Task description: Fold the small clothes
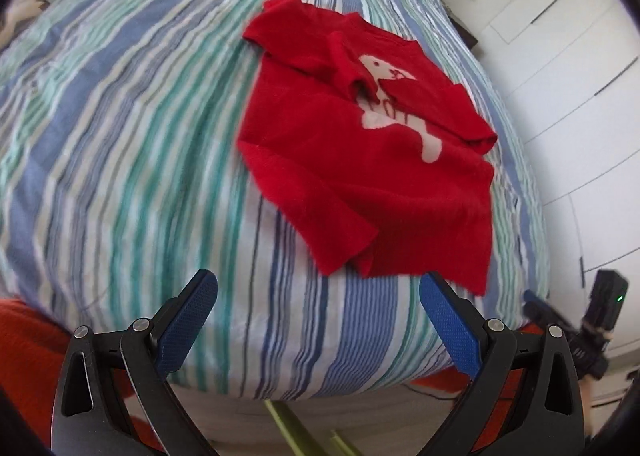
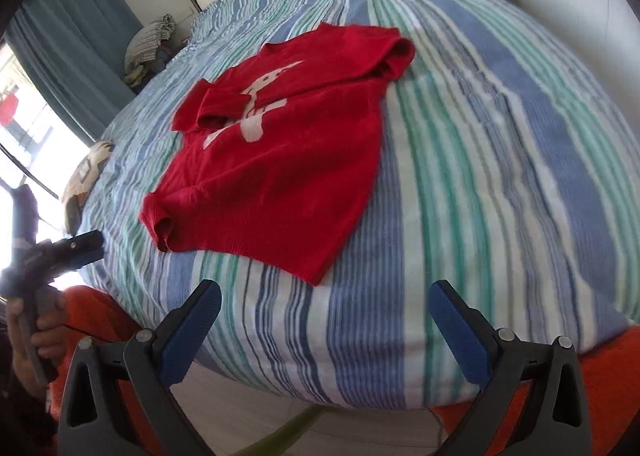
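The left gripper (image 1: 318,288) has its blue fingers (image 1: 188,330) spread wide and holds nothing. The right gripper (image 2: 325,298) is spread wide and empty too. Just past both, a red sweater (image 1: 360,160) with a white picture lies on the striped bed (image 1: 120,136), its sleeves folded across the front.

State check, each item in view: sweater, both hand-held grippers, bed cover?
red sweater: flat on the bed, front up, both sleeves folded in across the chest, body not yet folded
left hand-held gripper: open, empty, short of the hem
right hand-held gripper: open, empty
striped bed cover: spread, lightly rumpled
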Motion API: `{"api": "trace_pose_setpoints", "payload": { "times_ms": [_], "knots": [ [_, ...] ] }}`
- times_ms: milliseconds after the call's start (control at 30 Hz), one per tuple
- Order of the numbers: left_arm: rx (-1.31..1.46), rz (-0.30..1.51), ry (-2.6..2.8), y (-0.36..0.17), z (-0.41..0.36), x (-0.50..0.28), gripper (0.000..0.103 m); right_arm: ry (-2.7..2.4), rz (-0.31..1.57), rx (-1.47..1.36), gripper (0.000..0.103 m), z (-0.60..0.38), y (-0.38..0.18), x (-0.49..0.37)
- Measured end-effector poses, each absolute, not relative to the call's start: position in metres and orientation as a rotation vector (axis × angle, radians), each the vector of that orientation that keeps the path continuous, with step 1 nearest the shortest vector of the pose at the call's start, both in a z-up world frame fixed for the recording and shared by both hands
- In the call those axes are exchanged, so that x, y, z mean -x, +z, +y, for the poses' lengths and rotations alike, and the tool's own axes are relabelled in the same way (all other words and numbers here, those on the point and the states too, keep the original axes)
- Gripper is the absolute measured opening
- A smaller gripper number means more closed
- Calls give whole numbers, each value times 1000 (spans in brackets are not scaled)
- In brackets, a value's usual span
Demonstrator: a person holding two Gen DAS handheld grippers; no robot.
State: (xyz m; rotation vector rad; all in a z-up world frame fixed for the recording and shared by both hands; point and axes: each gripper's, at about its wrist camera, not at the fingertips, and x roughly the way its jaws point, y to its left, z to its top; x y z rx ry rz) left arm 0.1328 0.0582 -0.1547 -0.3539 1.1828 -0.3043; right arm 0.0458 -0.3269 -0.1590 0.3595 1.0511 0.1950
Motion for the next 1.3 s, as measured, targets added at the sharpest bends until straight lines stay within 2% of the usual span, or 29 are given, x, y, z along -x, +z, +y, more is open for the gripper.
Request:
{"api": "trace_pose_setpoints", "payload": {
  "times_ms": [67,100,133,167,200,267,367,467,533,567,600,633,700,767,867,900,933,967,1000,1167,1300],
  "knots": [
    [391,1218,-281,-177,54,-159,101,261,1063,-448,86,-323,-184,-63],
    [407,1241,-252,-189,54,-168,95,298,1090,-502,75,-320,-198,-71],
    [433,1262,-220,-199,57,-175,83,326,1117,-558,53,-319,-212,-78],
    [472,1282,-210,-206,61,-178,35,326,1137,-591,37,-319,-221,-84],
    [538,1300,-240,-209,67,-178,6,306,1143,-604,7,-322,-224,-86],
    [628,1261,-302,-199,82,-165,5,315,1115,-645,5,-331,-211,-79],
    [544,1236,-347,-178,96,-142,4,323,1079,-624,5,-348,-174,-55],
    [468,1271,-352,-183,94,-135,7,301,1121,-573,5,-350,-168,-46],
    [397,1304,-306,-197,88,-137,16,304,1142,-534,8,-347,-181,-53],
    [384,1316,-289,-203,87,-137,27,295,1158,-541,9,-346,-190,-56],
    [400,1309,-287,-207,89,-136,33,280,1172,-564,16,-348,-198,-58],
    [437,1292,-293,-205,93,-132,36,259,1171,-590,27,-353,-204,-58],
    [504,1246,-303,-200,103,-126,64,240,1134,-675,39,-367,-206,-52],
    [529,1218,-301,-198,107,-124,74,239,1104,-749,43,-378,-208,-47],
    [505,1240,-323,-205,94,-134,74,256,1109,-808,43,-379,-223,-55],
    [487,1245,-323,-208,87,-137,69,281,1124,-819,43,-375,-230,-60],
    [455,1257,-324,-213,79,-141,55,313,1135,-829,38,-370,-235,-64],
    [406,1289,-322,-218,71,-144,0,331,1146,-817,27,-364,-237,-68],
    [389,1311,-314,-220,70,-143,3,335,1167,-778,5,-357,-236,-73],
    [334,1254,-197,-203,92,-120,2,194,1161,-511,4,-344,-193,-62],
    [295,1282,-166,-218,89,-121,2,127,1241,-463,3,-338,-218,-66]
  ]
}}
